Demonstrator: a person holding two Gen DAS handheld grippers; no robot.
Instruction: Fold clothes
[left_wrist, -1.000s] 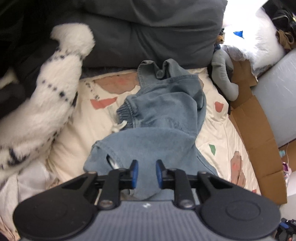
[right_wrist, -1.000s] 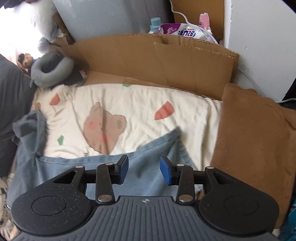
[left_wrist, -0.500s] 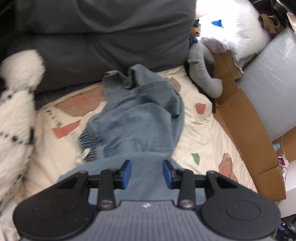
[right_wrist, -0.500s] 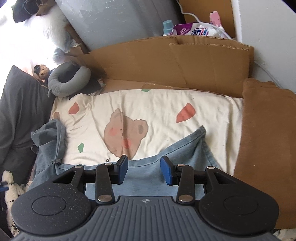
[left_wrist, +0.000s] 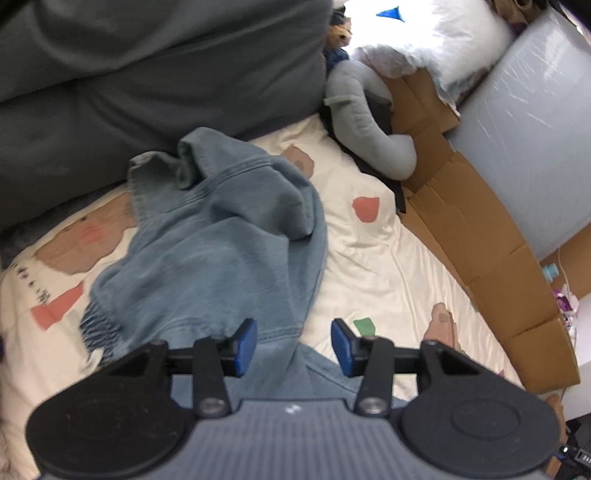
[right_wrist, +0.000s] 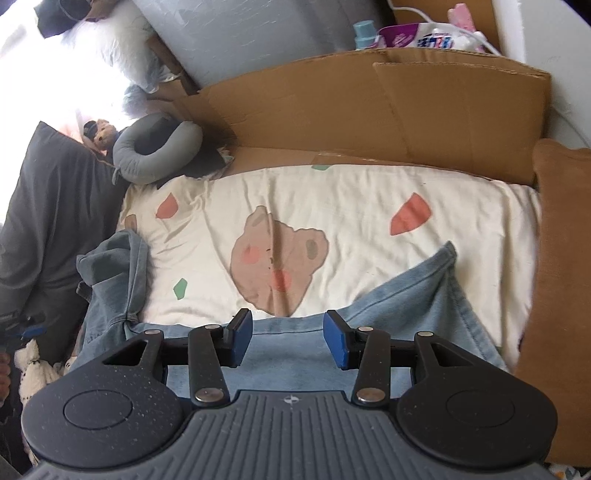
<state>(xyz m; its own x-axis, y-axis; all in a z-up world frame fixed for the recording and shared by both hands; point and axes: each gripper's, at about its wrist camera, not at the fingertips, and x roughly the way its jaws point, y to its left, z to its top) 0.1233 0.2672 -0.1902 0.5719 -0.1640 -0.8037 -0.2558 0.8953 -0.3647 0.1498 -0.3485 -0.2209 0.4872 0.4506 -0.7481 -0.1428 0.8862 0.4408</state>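
Light blue jeans (left_wrist: 221, 258) lie crumpled on the cream printed bedsheet (left_wrist: 369, 258), their elastic waistband at the left. My left gripper (left_wrist: 293, 345) hovers over the jeans' right edge. Its jaws are opening, and the denim lies below them, not pinched. In the right wrist view one jeans leg (right_wrist: 406, 306) stretches flat toward the right, its hem near a brown cushion (right_wrist: 561, 258). My right gripper (right_wrist: 288, 338) is above that leg's upper edge. Its jaws are opening slightly, with no cloth clamped between the blue pads.
Dark grey pillows (left_wrist: 147, 74) bound the bed behind the jeans. A grey neck pillow (left_wrist: 362, 129) lies in the corner. Cardboard sheets (right_wrist: 369, 110) line the bed's far side. A white plush toy (right_wrist: 33, 369) shows at the lower left of the right wrist view.
The left gripper's jaws spread apart and let the denim go. It slid right along the jeans, and the white spotted plush left its view. The right gripper sank a little.
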